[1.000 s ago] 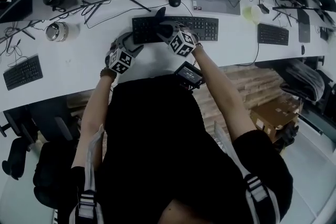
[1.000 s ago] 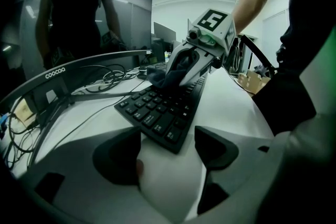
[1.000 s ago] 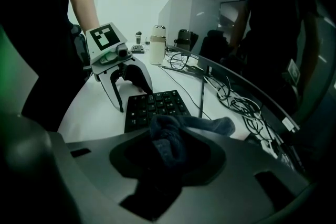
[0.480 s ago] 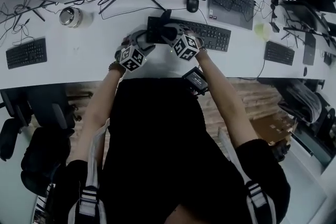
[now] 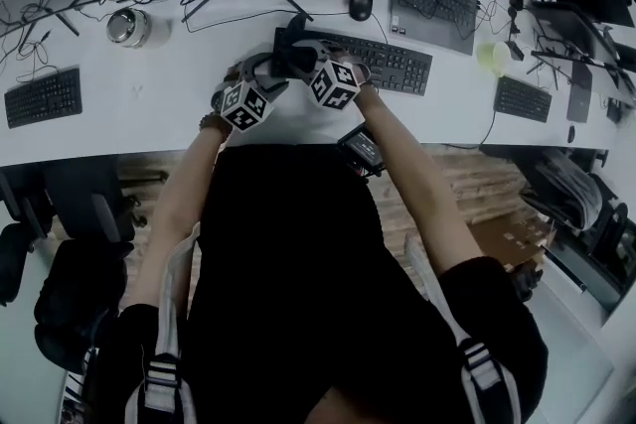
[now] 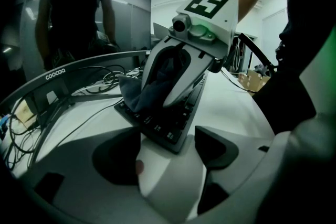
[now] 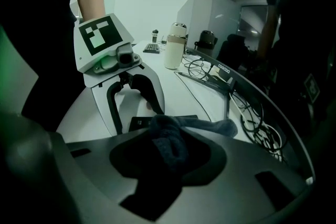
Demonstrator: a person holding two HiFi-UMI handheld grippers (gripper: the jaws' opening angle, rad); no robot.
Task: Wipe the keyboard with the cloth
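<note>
We are sliding the right gripper (image 7: 167, 152), clamped on the cloth (image 7: 170, 134), left along the keyboard (image 5: 393, 67), angled down; left gripper (image 6: 169, 147) jaws apart.

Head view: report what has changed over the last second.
The right gripper, shut on the cloth, slid along the keyboard toward its left end, dragging the cloth over the keys. Nothing was taken hold of or let go. The left gripper stayed open at the keyboard's near left corner, and the keyboard kept its place.
</note>
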